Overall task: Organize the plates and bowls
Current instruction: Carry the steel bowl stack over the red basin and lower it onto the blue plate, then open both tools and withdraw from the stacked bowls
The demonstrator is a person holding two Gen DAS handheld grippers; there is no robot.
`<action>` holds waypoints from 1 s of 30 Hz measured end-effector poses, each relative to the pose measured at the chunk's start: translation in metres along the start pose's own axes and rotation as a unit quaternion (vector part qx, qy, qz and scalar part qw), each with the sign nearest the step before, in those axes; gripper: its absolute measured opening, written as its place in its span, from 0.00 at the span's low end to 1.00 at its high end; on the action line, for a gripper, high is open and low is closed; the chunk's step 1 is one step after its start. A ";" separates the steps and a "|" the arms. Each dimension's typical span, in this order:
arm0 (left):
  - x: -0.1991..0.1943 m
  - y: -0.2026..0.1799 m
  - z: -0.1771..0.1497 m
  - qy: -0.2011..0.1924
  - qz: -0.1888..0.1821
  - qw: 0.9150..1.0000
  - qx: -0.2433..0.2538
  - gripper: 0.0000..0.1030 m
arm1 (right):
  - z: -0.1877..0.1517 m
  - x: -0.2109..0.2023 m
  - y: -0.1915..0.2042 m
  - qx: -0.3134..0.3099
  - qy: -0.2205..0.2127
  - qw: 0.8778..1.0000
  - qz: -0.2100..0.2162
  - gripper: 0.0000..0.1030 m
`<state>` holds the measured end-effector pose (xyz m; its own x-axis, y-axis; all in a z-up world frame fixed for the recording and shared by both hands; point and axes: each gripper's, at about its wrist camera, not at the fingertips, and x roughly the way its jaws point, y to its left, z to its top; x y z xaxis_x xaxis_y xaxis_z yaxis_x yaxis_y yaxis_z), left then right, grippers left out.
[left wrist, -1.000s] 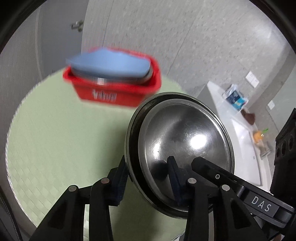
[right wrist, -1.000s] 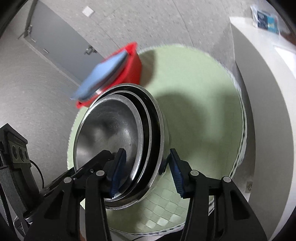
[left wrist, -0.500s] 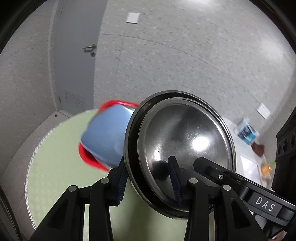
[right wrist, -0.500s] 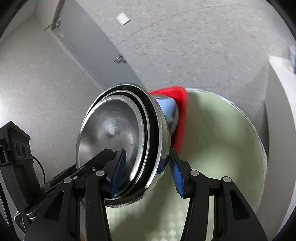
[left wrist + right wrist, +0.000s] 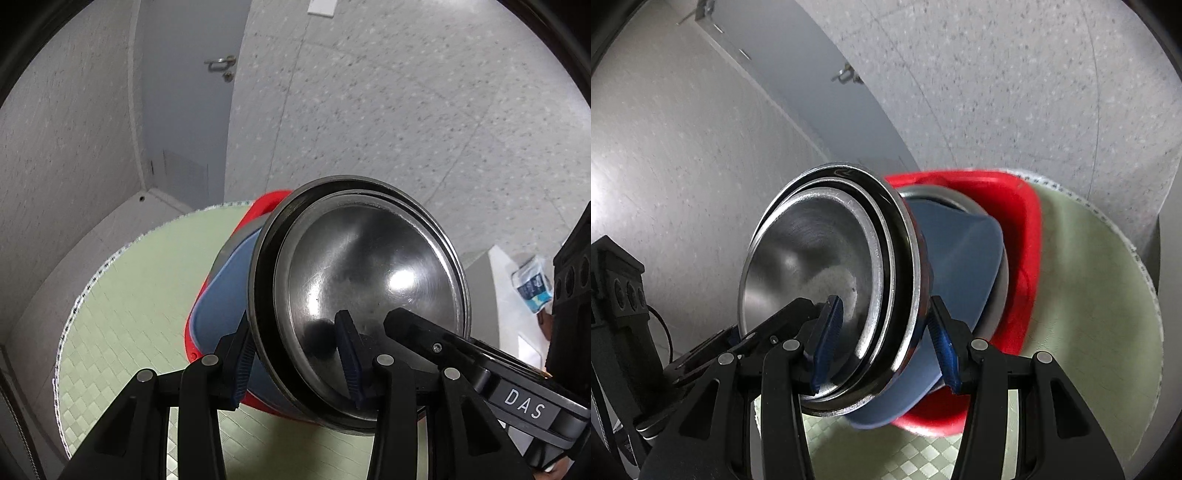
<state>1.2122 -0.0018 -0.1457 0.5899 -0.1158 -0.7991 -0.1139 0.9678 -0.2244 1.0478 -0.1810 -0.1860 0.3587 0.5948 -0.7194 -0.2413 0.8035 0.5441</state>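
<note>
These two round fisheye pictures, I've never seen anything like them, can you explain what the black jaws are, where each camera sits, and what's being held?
No robot here: a person carries two handheld grippers, each with a small wide-angle camera looking forward along its jaws, which is why the edges curve.

One picture looks from the left gripper, the other from the right gripper. Both grippers are clamped on opposite edges of the same stack of nested steel bowls, each with one blue-padded jaw inside the innermost bowl and the other outside the stack, and each can be seen in the other's picture.

Behind the stack, a red basket sits on a round table with a pale green checked mat. The basket holds a blue plate over another steel dish. The background is a speckled wall and a grey door.
</note>
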 end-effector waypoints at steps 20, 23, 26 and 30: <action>0.047 0.012 0.026 0.029 -0.002 0.999 -0.014 0.36 | 0.001 0.025 0.000 -0.008 0.021 0.999 -0.027 0.47; 0.044 0.014 0.022 0.029 -0.004 1.000 -0.012 0.37 | -0.001 0.022 0.002 -0.009 0.019 0.999 -0.033 0.47; 0.042 0.017 0.020 0.029 -0.006 0.999 -0.012 0.38 | -0.001 0.019 0.003 -0.009 0.015 0.999 -0.040 0.48; 0.035 0.019 0.017 0.021 -0.008 1.000 -0.011 0.45 | -0.002 0.014 0.006 -0.011 0.007 0.998 -0.060 0.55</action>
<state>1.2447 0.0165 -0.1686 0.5575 -0.1420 -0.8179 -0.1213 0.9607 -0.2495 1.0499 -0.1681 -0.1934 0.3738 0.4951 -0.7843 -0.2182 0.8688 0.4444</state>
